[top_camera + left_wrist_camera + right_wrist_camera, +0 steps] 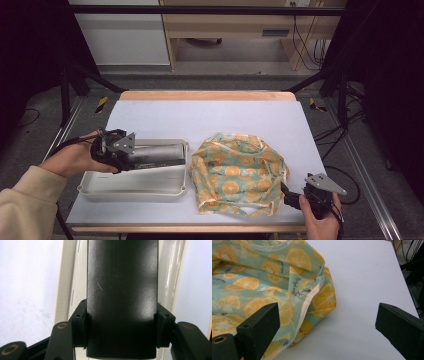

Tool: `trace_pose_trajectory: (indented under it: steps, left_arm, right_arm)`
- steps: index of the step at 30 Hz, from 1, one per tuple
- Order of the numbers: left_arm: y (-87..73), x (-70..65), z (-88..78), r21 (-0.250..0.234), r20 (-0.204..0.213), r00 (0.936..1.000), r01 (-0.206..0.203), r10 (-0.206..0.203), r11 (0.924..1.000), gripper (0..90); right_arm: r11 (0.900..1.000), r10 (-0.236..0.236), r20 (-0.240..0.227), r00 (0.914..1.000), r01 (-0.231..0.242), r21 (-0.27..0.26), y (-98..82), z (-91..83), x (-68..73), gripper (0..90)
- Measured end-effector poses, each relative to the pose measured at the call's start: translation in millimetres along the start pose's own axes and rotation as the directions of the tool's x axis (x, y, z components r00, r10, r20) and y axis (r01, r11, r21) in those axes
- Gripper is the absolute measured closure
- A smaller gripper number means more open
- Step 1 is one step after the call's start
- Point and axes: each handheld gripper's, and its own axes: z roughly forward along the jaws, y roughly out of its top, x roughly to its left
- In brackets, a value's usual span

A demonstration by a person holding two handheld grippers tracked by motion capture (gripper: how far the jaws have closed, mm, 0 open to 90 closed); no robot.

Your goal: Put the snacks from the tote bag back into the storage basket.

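dark flat box (pixel 157 156) is being held over the white tray (pixel 100 189), left gripper (pixel 122 332) jaws pinching its end. right gripper (pixel 327 326) jaws are standing spread beside the lemon-print bag (pixel 235 172) on the tabletop (pixel 200 117); bagging is probably still waiting.

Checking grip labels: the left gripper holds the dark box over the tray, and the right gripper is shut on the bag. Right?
Not quite. The right gripper is open beside the bag, as the right gripper view shows. The left gripper does hold the dark box over the tray.
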Motion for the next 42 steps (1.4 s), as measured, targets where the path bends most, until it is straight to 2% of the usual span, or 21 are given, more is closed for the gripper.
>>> trace_pose_trajectory:
  steps: [8,13,23,34,42]
  left_arm:
    - [-11.2,-0.5,6.1,0.0,0.001,0.9999,0.012,-0.012,0.9999,43.2]
    - [-17.7,0.4,8.4,-0.013,0.005,0.9999,0.014,-0.014,0.9998,43.2]
    - [-18.4,0.4,11.3,-0.031,0.015,0.9999,-0.005,0.005,0.9995,43.2]
    - [-21.3,-9.6,23.3,-0.033,0.04,0.9983,-0.041,0.042,0.9986,43.2]
    - [-24.3,-13.1,28.9,-0.024,0.051,0.9976,-0.046,0.047,0.9987,43.2]
  right_arm:
    - [1.0,-0.022,0.006,0.9997,0.022,0.007,-0.2,1.7,2.0,6.0]
    - [1.0,-0.012,0.012,0.9999,0.012,0.0,-0.6,0.9,-0.9,6.0]
    - [1.0,-0.014,0.025,0.9996,0.014,0.001,-1.5,0.8,-4.4,6.4]
    - [1.0,-0.021,0.03,0.9993,0.021,0.019,-2.1,2.6,-4.0,6.6]
    - [0.999,-0.035,0.031,0.9989,0.035,0.025,-2.3,3.6,-2.9,6.7]
